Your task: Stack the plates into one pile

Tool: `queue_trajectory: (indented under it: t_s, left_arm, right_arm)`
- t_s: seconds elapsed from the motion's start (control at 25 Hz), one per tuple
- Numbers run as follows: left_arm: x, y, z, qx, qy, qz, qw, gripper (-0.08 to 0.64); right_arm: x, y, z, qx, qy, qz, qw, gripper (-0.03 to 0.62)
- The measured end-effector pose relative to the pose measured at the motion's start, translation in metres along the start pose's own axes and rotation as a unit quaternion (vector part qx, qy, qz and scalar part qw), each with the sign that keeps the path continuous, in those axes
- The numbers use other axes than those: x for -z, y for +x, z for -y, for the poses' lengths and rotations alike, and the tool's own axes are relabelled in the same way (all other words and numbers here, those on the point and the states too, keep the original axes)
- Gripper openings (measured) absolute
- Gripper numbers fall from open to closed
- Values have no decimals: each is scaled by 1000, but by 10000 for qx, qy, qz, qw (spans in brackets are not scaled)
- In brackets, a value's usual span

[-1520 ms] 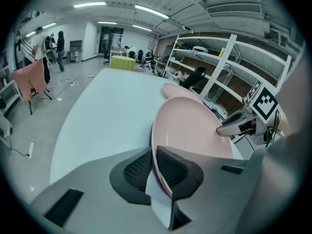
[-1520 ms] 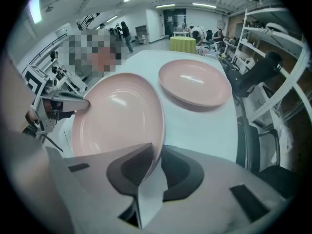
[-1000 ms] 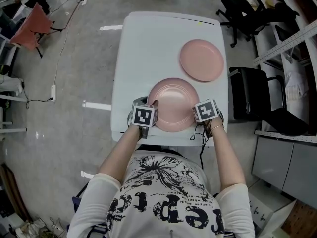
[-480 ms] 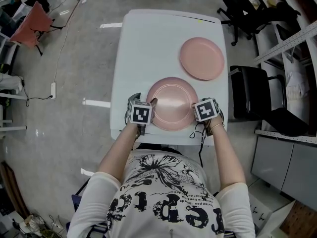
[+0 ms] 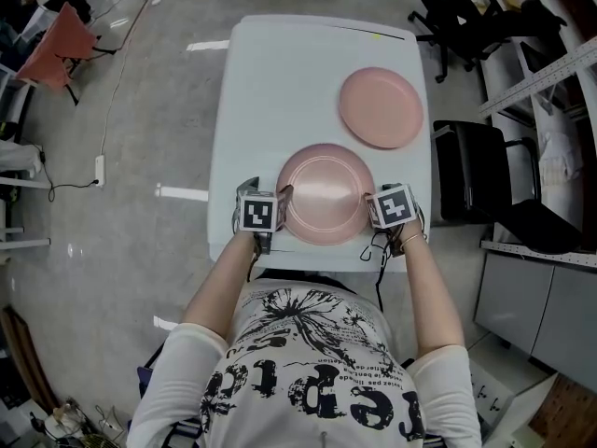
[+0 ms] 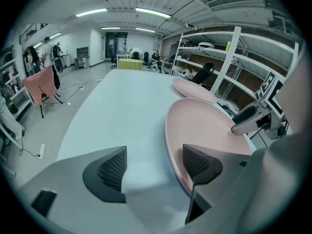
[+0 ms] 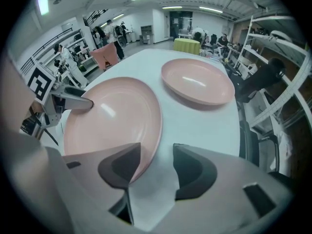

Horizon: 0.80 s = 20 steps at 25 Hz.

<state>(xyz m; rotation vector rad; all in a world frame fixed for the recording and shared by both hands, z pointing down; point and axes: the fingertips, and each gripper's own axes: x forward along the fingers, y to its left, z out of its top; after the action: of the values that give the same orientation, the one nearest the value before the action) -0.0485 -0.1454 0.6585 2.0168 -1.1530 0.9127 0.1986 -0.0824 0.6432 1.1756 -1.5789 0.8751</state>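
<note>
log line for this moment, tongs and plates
left tongs: just opened, near plate rim between jaws | right tongs: just opened, opposite rim between jaws | far plate: apart, unstacked

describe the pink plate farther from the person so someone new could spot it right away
Find the white table standing on the grey floor, seen from above. Two pink plates lie on it; the one meant is the far plate, toward the table's far right corner. Unlike the near plate, which sits at the front edge just before the person, it lies off by the right edge.

Two round pink plates lay flat on white table point(image 5: 270, 82): near plate point(image 5: 322, 194) at front edge, far plate point(image 5: 381, 107) right-rear, apart.
</note>
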Motion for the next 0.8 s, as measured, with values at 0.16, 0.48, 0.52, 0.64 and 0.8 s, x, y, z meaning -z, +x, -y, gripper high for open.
queue_trajectory:
  t_s: [0.16,0.48,0.52,0.64,0.8]
  left_arm:
    - [0,-1,-4,96,105,-16,9999,379]
    - [-31,-23,0,577,209,367,9974,310]
    - [-39,-28,0,627,172,505,9966,270]
    - [-60,-38,4,706,149,765,9945,167]
    - [-76,-43,13,846,-27,970,9917,11]
  right_arm:
    - [-12,-10,-12,-89,157,243,9995,216]
    - [-41,-32,-22,195,585,774,9951,87]
    - [-44,-35,-22,228,697,868,9935,58]
    - [-50,-44,-18,347,911,1128,9888,8]
    - [-55,-53,-15,329,815,1552,9840,6]
